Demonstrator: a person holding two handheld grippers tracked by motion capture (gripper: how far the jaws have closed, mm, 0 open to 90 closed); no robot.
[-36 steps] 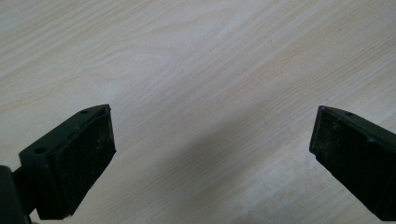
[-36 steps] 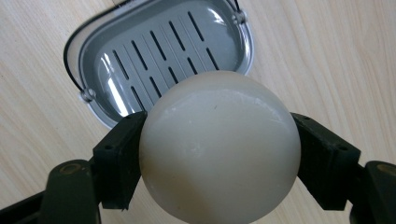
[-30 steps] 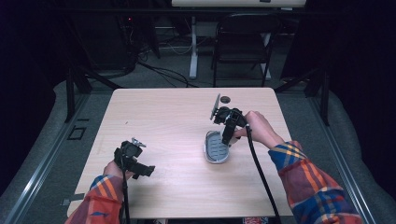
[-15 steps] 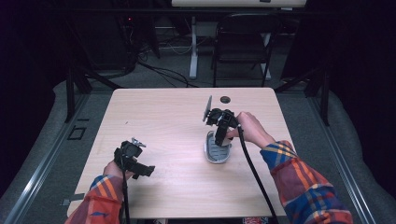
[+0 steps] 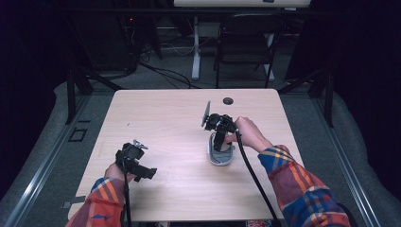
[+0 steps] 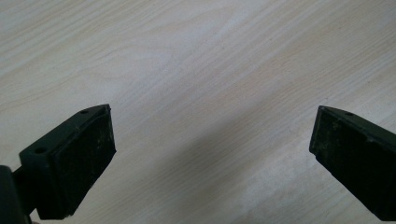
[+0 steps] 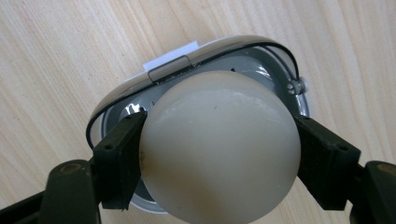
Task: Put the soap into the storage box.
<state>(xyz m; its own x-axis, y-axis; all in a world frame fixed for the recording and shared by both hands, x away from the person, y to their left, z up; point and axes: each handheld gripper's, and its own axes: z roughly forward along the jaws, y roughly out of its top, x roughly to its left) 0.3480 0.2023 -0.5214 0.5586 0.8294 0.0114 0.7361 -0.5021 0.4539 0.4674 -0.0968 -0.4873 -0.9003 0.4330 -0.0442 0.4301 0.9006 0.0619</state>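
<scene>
The right gripper [image 7: 219, 154] has its two black jaws pressed against opposite sides of a smooth, cream-white egg-shaped ball [image 7: 219, 149], gripping it. The right gripper view shows this plainly; in the high view the same gripper [image 5: 218, 142] hides the ball and only the grey rim below it can be seen. Just under the ball sits a shallow oval grey metal dish with a thin black wire around its rim [image 7: 196, 60] — the ball is over the dish's hollow, though whether it touches the bottom cannot be told. A small white paper tab [image 7: 170, 55] pokes out from beneath the dish's far edge.

From the dish [image 5: 220, 160], the left gripper [image 5: 142, 170] is well apart, toward the near left of the pale wooden table [image 5: 161, 113]. The left gripper view shows its jaws spread wide — holding nothing, with bare wood grain [image 6: 205, 93] between them.
</scene>
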